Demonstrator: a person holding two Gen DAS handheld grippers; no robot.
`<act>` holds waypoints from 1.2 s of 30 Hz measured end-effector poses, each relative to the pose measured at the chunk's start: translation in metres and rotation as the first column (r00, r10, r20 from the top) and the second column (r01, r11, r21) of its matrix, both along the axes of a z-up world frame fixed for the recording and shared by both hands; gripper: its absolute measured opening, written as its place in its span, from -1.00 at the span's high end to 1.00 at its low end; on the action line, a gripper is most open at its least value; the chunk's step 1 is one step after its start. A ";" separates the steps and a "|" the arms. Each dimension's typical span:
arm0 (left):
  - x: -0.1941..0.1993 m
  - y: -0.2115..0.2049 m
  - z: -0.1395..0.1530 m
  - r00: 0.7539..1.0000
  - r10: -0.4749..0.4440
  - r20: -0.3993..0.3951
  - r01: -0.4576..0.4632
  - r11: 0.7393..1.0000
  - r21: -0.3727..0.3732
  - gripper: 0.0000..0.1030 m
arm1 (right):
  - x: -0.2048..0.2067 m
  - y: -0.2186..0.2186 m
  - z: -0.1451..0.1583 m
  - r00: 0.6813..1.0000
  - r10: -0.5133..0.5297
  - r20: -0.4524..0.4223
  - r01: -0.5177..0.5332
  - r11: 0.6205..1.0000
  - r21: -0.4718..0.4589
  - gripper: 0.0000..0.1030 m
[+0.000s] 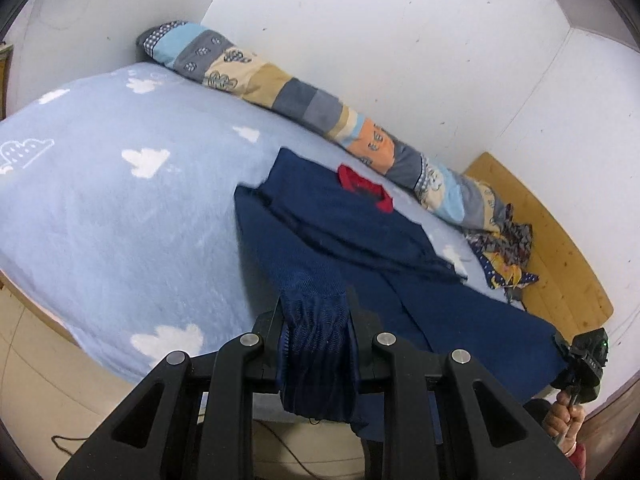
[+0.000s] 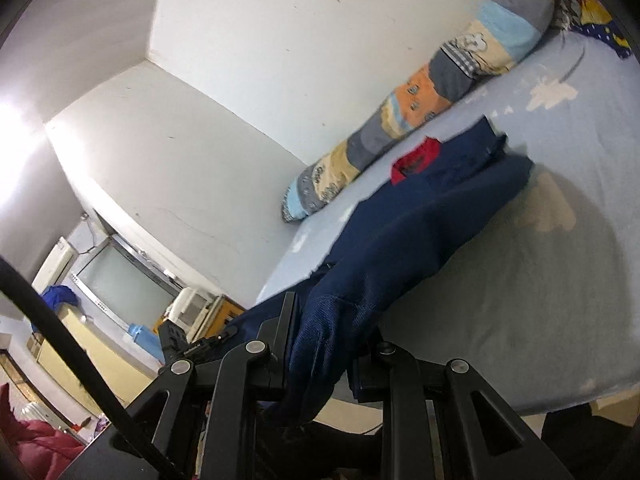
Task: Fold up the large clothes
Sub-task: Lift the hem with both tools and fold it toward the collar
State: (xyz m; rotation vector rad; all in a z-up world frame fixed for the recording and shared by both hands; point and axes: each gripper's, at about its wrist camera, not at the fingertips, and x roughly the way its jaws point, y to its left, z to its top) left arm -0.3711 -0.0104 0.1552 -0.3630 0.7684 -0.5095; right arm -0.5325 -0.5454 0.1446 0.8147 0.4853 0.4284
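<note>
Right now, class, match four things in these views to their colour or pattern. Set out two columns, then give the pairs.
1 garment
2 collar
3 bedsheet
4 rolled quilt

A patchwork of blue, grey, tan and orange
B navy blue
C light blue with white clouds
D red

Pairs: 1-B, 2-D, 3-C, 4-A

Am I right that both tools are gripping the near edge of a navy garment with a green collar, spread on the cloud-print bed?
Nearly: the collar is red, not green, as the left wrist view shows. Both the left tool and right tool do grip the navy garment on the cloud-print bed.
</note>
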 end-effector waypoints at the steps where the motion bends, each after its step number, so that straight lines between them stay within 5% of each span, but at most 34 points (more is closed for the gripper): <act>1: 0.001 -0.001 0.003 1.000 0.005 0.008 -0.005 1.000 -0.001 0.58 | -0.001 -0.001 0.003 1.000 -0.003 0.006 0.003 1.000 0.003 0.57; 11: 0.062 -0.022 0.061 0.993 0.026 0.114 -0.027 1.000 0.012 0.57 | 0.033 -0.019 0.051 0.996 -0.049 0.067 0.050 0.999 -0.012 0.57; 21: 0.218 -0.096 0.103 0.994 0.034 0.102 -0.041 0.997 0.064 0.55 | 0.137 -0.056 0.097 0.991 -0.116 0.059 0.119 0.992 -0.052 0.57; 28: 0.353 -0.155 0.065 0.997 0.073 0.004 -0.073 0.987 0.141 0.55 | 0.268 -0.103 0.072 0.986 -0.159 -0.051 0.156 0.986 -0.058 0.57; 36: 0.483 -0.204 -0.059 0.961 0.144 -0.234 -0.086 0.966 0.244 0.43 | 0.422 -0.158 -0.044 0.922 -0.191 -0.337 0.202 0.979 -0.001 0.44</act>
